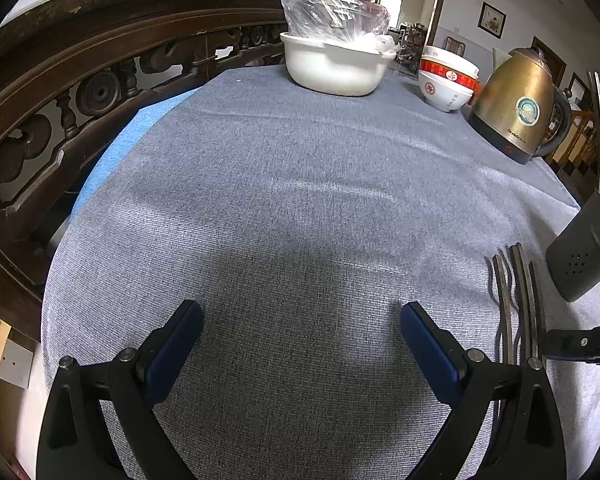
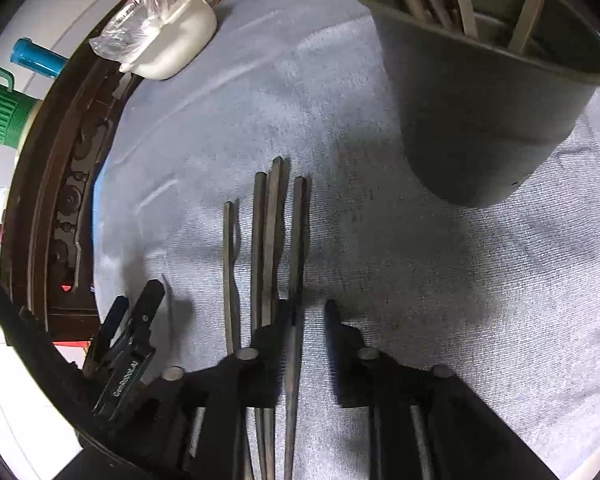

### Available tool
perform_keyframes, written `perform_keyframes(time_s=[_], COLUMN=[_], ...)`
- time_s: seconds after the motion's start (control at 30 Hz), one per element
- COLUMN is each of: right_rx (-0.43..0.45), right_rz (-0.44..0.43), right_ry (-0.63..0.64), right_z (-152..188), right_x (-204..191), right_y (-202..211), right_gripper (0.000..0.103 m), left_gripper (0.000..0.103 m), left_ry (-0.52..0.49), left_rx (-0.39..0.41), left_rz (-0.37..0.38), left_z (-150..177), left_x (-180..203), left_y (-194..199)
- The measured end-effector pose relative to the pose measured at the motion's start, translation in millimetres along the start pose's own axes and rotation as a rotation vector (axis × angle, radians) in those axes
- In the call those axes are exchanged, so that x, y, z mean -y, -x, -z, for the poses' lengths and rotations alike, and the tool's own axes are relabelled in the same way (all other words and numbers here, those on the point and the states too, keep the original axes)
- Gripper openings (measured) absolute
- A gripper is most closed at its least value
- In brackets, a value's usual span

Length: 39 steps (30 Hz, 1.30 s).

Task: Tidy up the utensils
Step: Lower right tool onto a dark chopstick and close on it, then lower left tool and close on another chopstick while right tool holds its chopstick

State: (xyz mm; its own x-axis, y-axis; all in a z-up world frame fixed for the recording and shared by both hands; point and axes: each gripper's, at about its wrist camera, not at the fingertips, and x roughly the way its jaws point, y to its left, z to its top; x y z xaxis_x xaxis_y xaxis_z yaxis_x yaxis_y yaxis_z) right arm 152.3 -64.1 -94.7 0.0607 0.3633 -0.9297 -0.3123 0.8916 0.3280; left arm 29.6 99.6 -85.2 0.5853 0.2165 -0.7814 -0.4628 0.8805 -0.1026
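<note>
Several dark chopsticks (image 2: 266,240) lie side by side on the grey cloth, pointing away from me; they also show at the right in the left wrist view (image 1: 518,300). A dark green utensil holder (image 2: 484,92) with several utensils in it stands to their far right; its wall shows in the left wrist view (image 1: 584,256). My right gripper (image 2: 306,320) is open and low over the cloth, its jaws either side of the rightmost chopstick (image 2: 296,280). My left gripper (image 1: 300,320) is open and empty over bare cloth, left of the chopsticks; it also shows in the right wrist view (image 2: 136,320).
A white pot (image 1: 336,66) covered in plastic, stacked red-and-white bowls (image 1: 448,80) and a gold kettle (image 1: 520,108) stand at the table's far side. A carved dark wooden chair back (image 1: 80,92) runs along the left edge. The grey cloth (image 1: 300,200) covers the table.
</note>
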Motion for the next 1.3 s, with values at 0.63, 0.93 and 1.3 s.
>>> perform_keyframes(time_s=[0.63, 0.93, 1.3], right_rx=[-0.031, 0.003, 0.039], right_rz=[0.313, 0.25, 0.138], right_ry=[0.287, 0.297, 0.265], right_z=[-1, 7, 7], right_x=[-18, 0, 39], right_y=[-1, 11, 22], right_gripper=[0.009, 0.007, 0.008], left_gripper=[0.099, 0.09, 0.05], left_ry=[-0.002, -0.056, -0.107], left_rx=[-0.002, -0.239, -0.406], left_rz=[-0.003, 0.158, 0.171], left_z=[0, -19, -36], left_x=[1, 40, 87], left_y=[-1, -1, -6])
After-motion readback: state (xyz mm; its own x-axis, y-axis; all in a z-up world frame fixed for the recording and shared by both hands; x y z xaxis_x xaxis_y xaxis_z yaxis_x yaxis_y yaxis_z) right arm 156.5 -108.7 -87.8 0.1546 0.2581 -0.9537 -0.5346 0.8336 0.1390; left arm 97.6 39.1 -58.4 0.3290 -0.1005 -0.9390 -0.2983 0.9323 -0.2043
